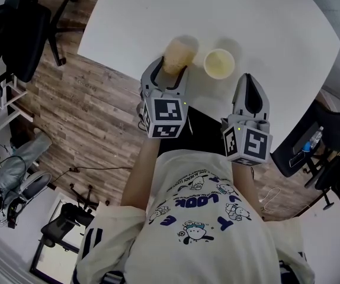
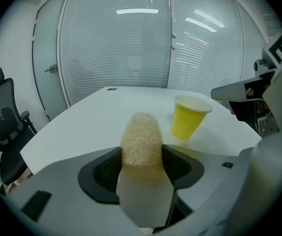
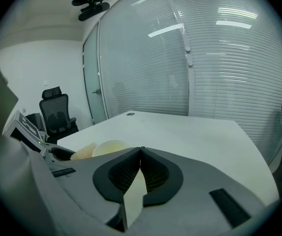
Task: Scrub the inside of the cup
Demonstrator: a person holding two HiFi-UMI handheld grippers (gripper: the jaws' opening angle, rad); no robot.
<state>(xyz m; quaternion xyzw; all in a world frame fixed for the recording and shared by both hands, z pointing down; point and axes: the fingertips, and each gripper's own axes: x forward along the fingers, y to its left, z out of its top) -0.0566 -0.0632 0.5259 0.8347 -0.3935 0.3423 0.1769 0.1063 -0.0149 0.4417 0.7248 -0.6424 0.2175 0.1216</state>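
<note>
Head view: the yellow cup [image 1: 219,63] stands upright on the white table [image 1: 265,28], between both grippers. The left gripper [image 1: 171,70] holds a tan sponge [image 1: 179,55] just beside the cup.

Left gripper view: the pads pinch the sponge from both sides, and the cup stands apart from it at right.

Right gripper view: the right gripper [image 3: 141,151] has its jaws pressed together with nothing between them.

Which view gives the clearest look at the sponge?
The left gripper view: the sponge stands upright and close, gripped between the left gripper's pads, its coarse texture plain. The head view shows only its top beyond the gripper, beside the cup. The right gripper view catches a sliver at the left.
</note>
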